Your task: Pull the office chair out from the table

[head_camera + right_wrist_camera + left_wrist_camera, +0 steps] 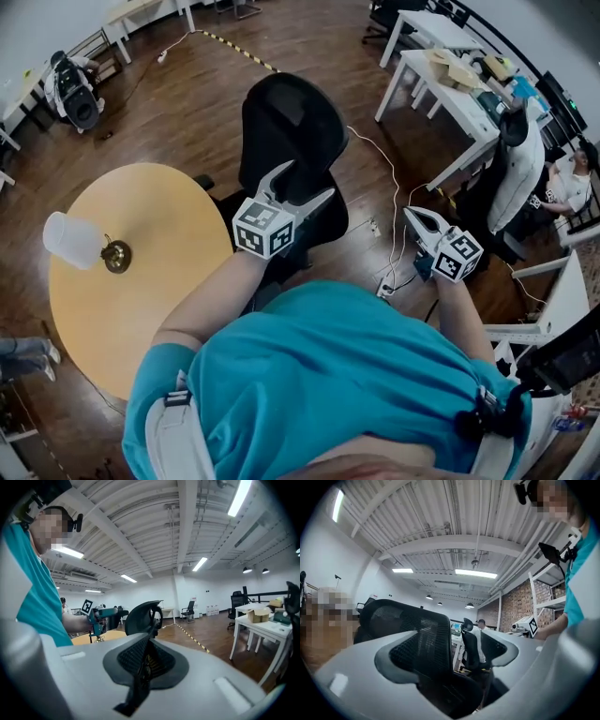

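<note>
The black mesh office chair point(291, 122) stands on the wood floor just right of the round wooden table point(141, 281), its backrest turned away from the table top. My left gripper point(306, 180) hovers over the chair's seat, jaws spread wide and open, with nothing between them. In the left gripper view the chair's backrest point(412, 634) shows beyond the left gripper point(450, 637), apart from the pads. My right gripper point(413, 215) hangs to the right of the chair over the floor, jaws together. Past the right gripper point(149, 638) the chair point(140, 613) appears side-on.
A white-shaded lamp point(75, 241) with a brass base lies on the table. White desks point(450, 94) stand at the upper right, with a second chair draped in white point(516, 178) and a seated person point(572, 183). A cable and power strip point(386, 286) lie on the floor.
</note>
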A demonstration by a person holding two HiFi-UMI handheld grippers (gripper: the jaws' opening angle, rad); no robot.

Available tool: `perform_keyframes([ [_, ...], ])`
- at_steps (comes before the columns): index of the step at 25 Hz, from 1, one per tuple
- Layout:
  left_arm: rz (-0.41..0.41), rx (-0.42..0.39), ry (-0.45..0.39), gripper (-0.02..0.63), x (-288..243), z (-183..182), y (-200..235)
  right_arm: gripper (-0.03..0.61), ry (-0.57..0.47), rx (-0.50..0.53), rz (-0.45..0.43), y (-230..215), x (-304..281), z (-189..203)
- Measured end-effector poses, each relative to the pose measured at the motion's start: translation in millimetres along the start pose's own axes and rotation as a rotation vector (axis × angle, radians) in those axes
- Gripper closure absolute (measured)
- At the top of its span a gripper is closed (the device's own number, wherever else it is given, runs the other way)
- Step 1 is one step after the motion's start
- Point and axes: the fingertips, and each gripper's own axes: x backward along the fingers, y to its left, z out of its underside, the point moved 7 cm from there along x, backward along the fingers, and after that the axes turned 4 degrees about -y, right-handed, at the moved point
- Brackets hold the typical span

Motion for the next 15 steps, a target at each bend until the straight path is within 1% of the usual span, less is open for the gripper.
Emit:
perform_keyframes([
  [1,-0.017,-0.019,0.021,0.187,-14,3,-1,0.58,-0.004,-0.011,-0.002,-12,-1,2],
  [3,-0.061,-0.083,0.068,0.145,-40,14,-6,0.58,-0.019,-0.033,-0.016,-33,0,9],
  [5,-0.117,-0.141,0.115,0.14,-65,30,-7,0.58,-0.038,-0.049,-0.038,-55,1,16],
  [7,-0.197,-0.177,0.161,0.141,-88,46,2,0.58,-0.054,-0.064,-0.073,-82,-1,23],
  [9,-0.284,-0.202,0.195,0.144,-108,53,11,0.58,-0.061,-0.085,-0.11,-114,-1,29],
  [11,-0.351,-0.224,0.2,0.225,-125,51,11,0.58,-0.063,-0.108,-0.137,-149,6,33],
  [12,-0.385,-0.23,0.201,0.28,-132,51,10,0.58,-0.064,-0.119,-0.146,-168,12,35],
  [15,-0.495,-0.219,0.203,0.395,-155,53,11,0.58,-0.062,-0.146,-0.169,-229,32,38],
])
